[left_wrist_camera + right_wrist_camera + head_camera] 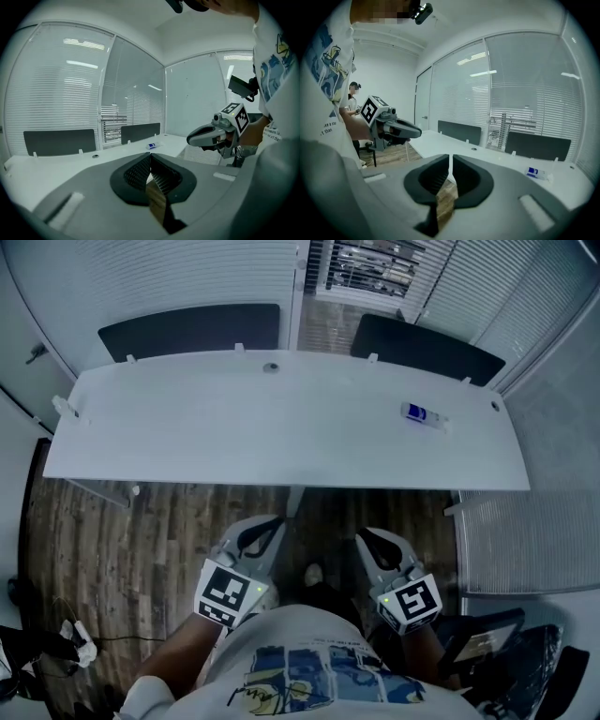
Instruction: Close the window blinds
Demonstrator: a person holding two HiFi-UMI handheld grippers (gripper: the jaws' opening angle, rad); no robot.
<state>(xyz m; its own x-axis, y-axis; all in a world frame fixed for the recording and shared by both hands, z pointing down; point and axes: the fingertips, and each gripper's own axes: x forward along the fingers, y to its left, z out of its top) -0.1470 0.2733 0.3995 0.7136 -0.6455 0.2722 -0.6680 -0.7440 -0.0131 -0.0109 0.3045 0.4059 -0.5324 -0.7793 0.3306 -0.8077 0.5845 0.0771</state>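
Note:
White window blinds (187, 273) run along the far wall behind a long white desk (281, 442). One narrow section (361, 268) has its slats open and shows the outside through it; it also appears in the left gripper view as the open section (110, 124) and in the right gripper view as the open section (511, 124). My left gripper (270, 524) and right gripper (367, 540) are side by side, low over the wood floor in front of the desk and well short of the blinds. Both are shut with nothing between the pads, as seen at the left gripper (150, 161) and the right gripper (450, 169).
Two dark partition panels (192, 329) (427, 348) stand along the desk's far edge. A small blue and white item (422, 415) lies on the desk at the right. A white slatted panel (525, 540) and a dark chair (487, 643) are at the right. Another person (354, 96) is behind.

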